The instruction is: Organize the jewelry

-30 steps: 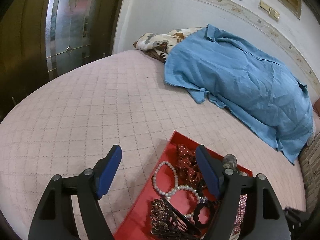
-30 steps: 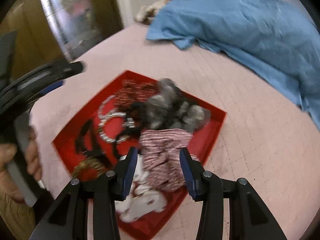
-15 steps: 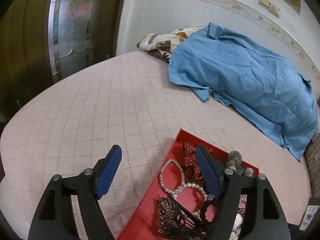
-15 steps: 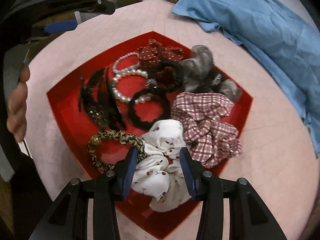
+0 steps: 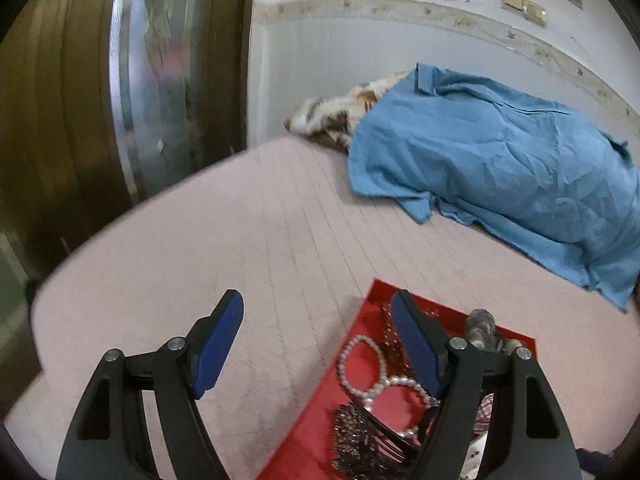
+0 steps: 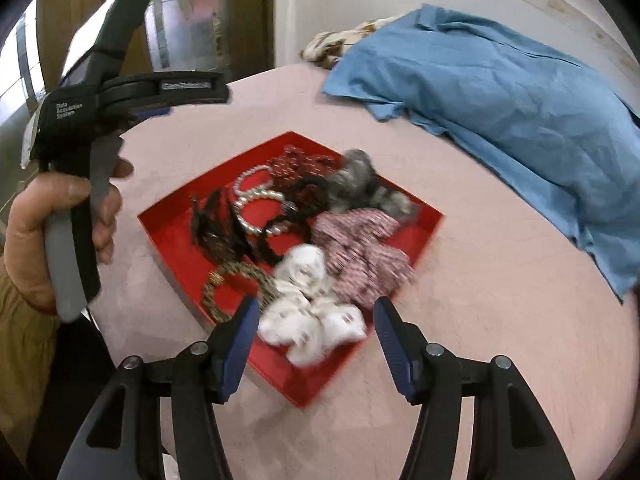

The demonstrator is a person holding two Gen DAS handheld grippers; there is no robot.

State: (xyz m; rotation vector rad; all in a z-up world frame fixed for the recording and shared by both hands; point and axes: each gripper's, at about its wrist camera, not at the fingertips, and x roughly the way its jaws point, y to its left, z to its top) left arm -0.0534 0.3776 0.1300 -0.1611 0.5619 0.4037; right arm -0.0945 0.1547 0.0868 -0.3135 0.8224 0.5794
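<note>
Nearest the right gripper (image 6: 313,330), whose blue pads stand wide apart with nothing between them, lies a white scrunchie (image 6: 308,306) at the near corner of the red tray (image 6: 172,236); it looks light, soft and bunchy, so a pinch across any puffed fold should hold, though the cloth will squash and may drag its neighbours. Touching it on the right is a red-checked scrunchie (image 6: 362,248), equally limp. To the left a leopard-print hair band (image 6: 224,280) looks like a springy ring, best taken across one side. Beyond sit a dark hair claw (image 6: 216,228), stiff and toothed, likely to snag, and pearl bracelets (image 6: 256,196), hard, smooth beads that could slip unless gripped across the strand. A grey furry scrunchie (image 6: 356,184) lies at the far side. The left gripper (image 5: 316,336) is also open and empty, hovering over the tray's left edge above the pink quilted bed (image 5: 240,232); a blue garment (image 5: 500,176) lies well beyond.
</note>
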